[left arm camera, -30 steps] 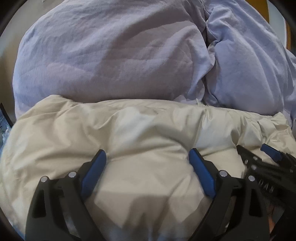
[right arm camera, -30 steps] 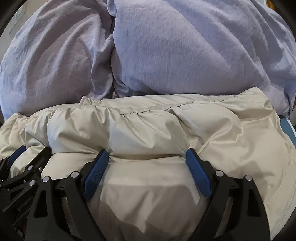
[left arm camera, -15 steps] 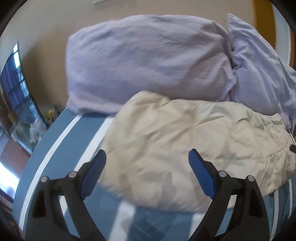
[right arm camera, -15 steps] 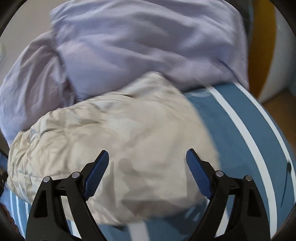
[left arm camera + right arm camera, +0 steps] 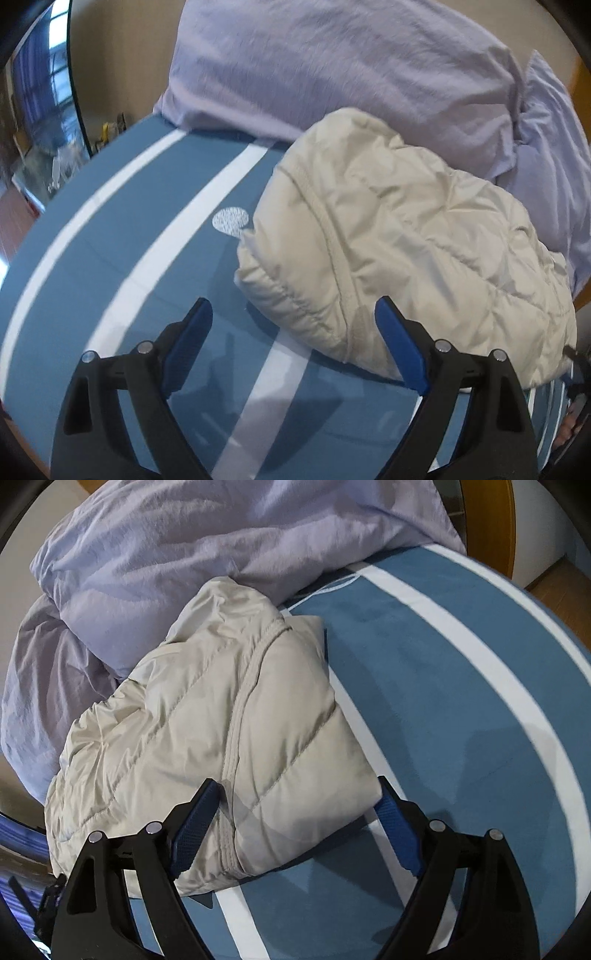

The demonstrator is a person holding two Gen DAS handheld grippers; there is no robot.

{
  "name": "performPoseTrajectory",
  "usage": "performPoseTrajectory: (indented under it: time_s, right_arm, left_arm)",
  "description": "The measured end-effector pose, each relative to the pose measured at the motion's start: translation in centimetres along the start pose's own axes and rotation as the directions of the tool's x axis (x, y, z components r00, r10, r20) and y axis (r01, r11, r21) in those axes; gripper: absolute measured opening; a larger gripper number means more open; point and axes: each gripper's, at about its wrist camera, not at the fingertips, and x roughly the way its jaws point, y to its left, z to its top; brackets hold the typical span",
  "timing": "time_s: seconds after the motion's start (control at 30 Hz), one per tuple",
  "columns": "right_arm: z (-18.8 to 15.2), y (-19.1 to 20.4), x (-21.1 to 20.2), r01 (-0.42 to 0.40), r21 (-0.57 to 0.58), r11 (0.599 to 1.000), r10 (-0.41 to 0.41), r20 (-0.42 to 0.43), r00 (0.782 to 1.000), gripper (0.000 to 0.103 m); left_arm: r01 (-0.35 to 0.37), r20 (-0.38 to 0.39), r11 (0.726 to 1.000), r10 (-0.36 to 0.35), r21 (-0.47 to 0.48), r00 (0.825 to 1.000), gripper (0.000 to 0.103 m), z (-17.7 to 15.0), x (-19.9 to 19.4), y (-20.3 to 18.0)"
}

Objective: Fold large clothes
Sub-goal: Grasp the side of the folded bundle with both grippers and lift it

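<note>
A cream puffer jacket (image 5: 406, 229) lies folded in a bundle on the blue bed cover with white stripes (image 5: 122, 266), its far side against lilac pillows. My left gripper (image 5: 291, 306) hovers over the jacket's near left edge; its jaws stand wide and are closing, with the jacket's rounded hem showing between them, untouched by the pads. In the right wrist view the same jacket (image 5: 229, 720) fills the centre left. My right gripper (image 5: 295, 784) hangs over its near right corner, jaws wide and closing, the corner between them but not pinched.
Two lilac pillows (image 5: 351, 66) (image 5: 166, 542) lie behind the jacket. Blue striped cover (image 5: 461, 701) spreads to the right of the jacket. A small white patch (image 5: 231, 219) marks the cover. A wooden frame (image 5: 487, 524) and floor show at the far right, a window at the far left.
Both grippers have let go of the jacket and pulled back and apart, each rolling outward. The jacket now lies folded on the cover, with blue sheet showing under the fingers.
</note>
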Motion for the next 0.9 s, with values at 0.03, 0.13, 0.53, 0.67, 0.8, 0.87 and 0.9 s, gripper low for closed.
performPoseTrajectory:
  time_s: [0.03, 0.13, 0.53, 0.67, 0.8, 0.87, 0.9]
  right_arm:
    - [0.1, 0.0, 0.2, -0.012, 0.004, 1.0, 0.012, 0.004, 1.0, 0.083]
    - [0.4, -0.2, 0.5, -0.037, 0.012, 0.999, 0.037, 0.015, 0.999, 0.081]
    - [0.3, -0.1, 0.2, -0.092, 0.0, 0.996, 0.092, 0.078, 0.993, 0.045]
    - [-0.1, 0.4, -0.7, -0.096, -0.025, 0.995, 0.099, 0.099, 0.99, 0.034]
    - [-0.8, 0.5, -1.8, -0.116, -0.027, 0.993, 0.118, 0.097, 0.988, 0.032]
    - [-1.6, 0.6, -2.6, -0.13, -0.038, 0.991, 0.133, 0.089, 0.987, 0.031]
    - [-2.2, 0.7, -3.1, -0.137, -0.047, 0.989, 0.141, 0.083, 0.987, 0.031]
  left_arm:
    - [-0.003, -0.005, 1.0, 0.003, -0.014, 1.0, 0.086, 0.1, 0.5, 0.1]
    - [0.013, -0.001, 0.998, -0.013, -0.059, 1.0, 0.086, 0.6, 1.5, 0.5]
    - [0.08, 0.062, 0.987, -0.072, -0.141, 0.996, 0.039, 2.0, 1.7, 0.3]
    - [0.108, 0.076, 0.983, -0.098, -0.148, 0.992, 0.027, 2.0, 0.7, 0.4]
    - [0.136, 0.079, 0.978, -0.125, -0.158, 0.989, 0.024, 1.7, -0.4, 1.2]
    - [0.151, 0.081, 0.974, -0.139, -0.169, 0.987, 0.023, 1.2, -1.4, 2.2]
    - [0.155, 0.081, 0.973, -0.143, -0.172, 0.986, 0.023, 0.9, -1.7, 2.7]
